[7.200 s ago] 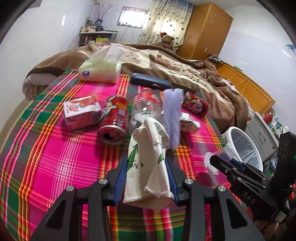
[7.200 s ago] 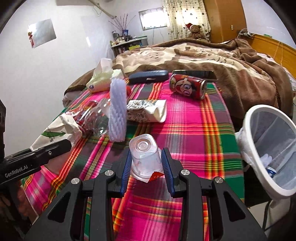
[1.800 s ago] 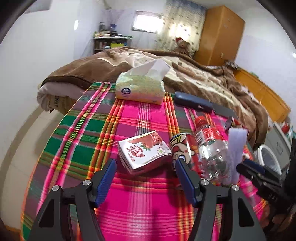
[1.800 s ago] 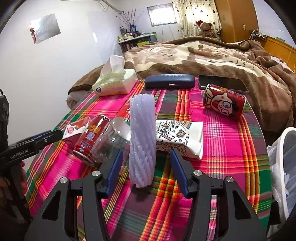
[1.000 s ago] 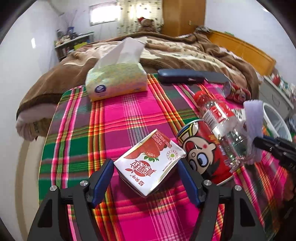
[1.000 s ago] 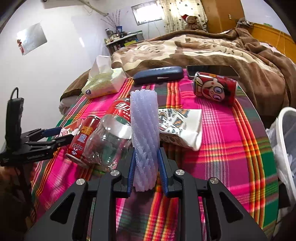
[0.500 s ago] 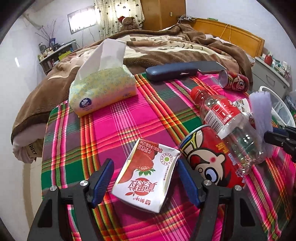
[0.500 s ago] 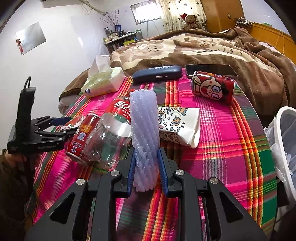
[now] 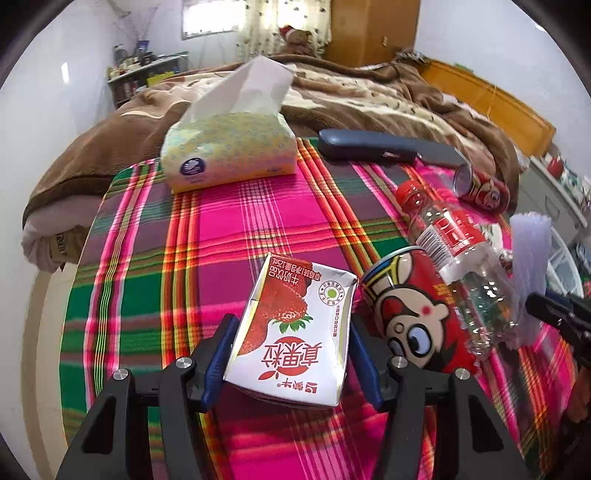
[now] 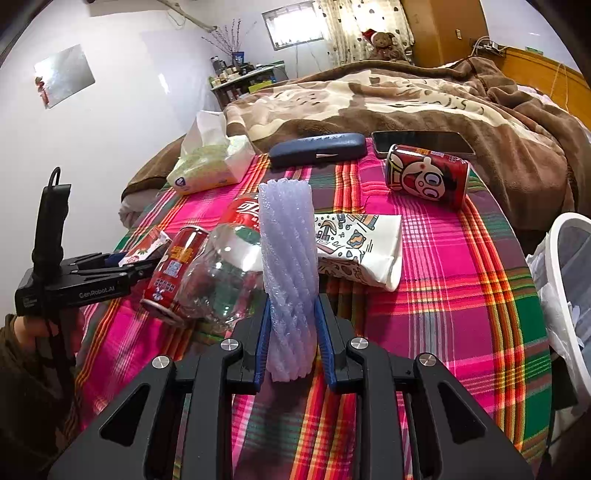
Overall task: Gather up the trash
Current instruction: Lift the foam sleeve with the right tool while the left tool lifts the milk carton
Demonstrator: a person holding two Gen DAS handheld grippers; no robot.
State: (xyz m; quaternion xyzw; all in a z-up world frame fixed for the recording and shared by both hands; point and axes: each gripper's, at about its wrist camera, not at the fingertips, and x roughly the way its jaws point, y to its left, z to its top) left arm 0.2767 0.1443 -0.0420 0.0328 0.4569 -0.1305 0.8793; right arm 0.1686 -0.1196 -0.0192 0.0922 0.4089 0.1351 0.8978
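Strawberry milk carton (image 9: pixel 295 328) lies flat on the plaid bench (image 9: pixel 155 258), touching the red can (image 9: pixel 413 317). My left hand-held gripper (image 9: pixel 290 360) has just been closing, pads now on the carton's sides. My right hand-held gripper (image 10: pixel 291 339) is clamped on the upright purple foam sleeve (image 10: pixel 290 266).

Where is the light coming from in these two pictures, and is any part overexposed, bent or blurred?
Left wrist view: daylight comes from the window at the back, which is blown out white; the fisheye bends the table edges, and the corners are black. Right wrist view: its window is also overexposed, a glare patch sits on the wall, and the foam net stays sharp.
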